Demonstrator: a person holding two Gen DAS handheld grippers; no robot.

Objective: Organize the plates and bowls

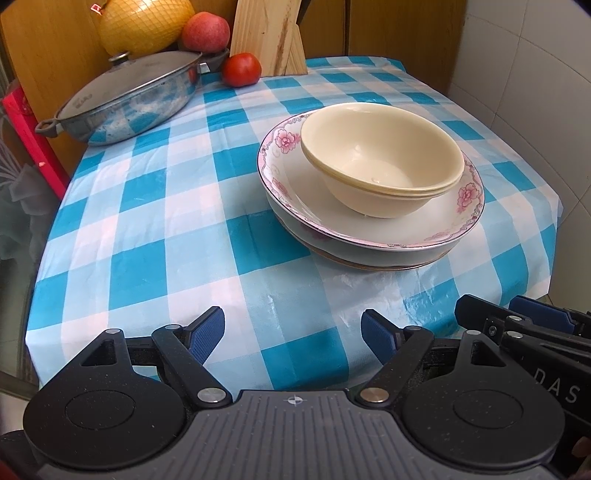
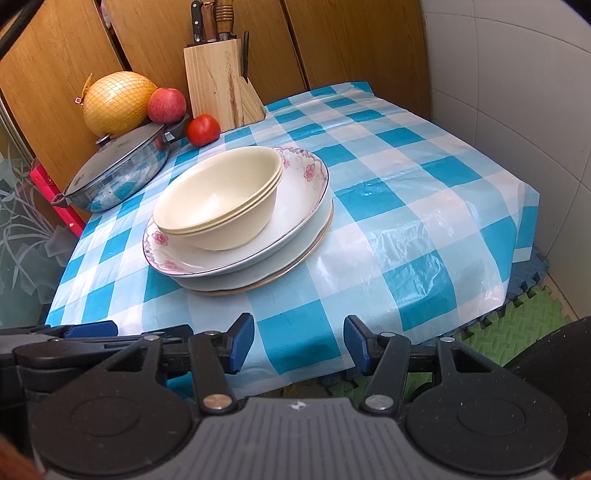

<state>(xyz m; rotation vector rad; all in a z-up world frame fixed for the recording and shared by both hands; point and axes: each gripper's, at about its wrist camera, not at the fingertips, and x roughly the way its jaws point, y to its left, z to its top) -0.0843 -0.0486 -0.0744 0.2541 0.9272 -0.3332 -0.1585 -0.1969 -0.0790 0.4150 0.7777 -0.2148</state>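
Both grippers, left gripper (image 1: pixel 293 334) and right gripper (image 2: pixel 298 341), have jaws open, empty; lift cream bowls (image 1: pixel 382 158) squarely off the plates (image 1: pixel 369 236)

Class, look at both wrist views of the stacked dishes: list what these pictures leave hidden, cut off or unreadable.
- Undersides and count of the plates beneath the floral plate: hidden by the stack in both views.
- How many cream bowls are nested: only rim edges show.
- Inside the pan: covered by its lid.
- Knife blades in the knife block: sunk in the wood; left wrist view cuts off the block's top.
- Pomelo: top cropped, left wrist view.
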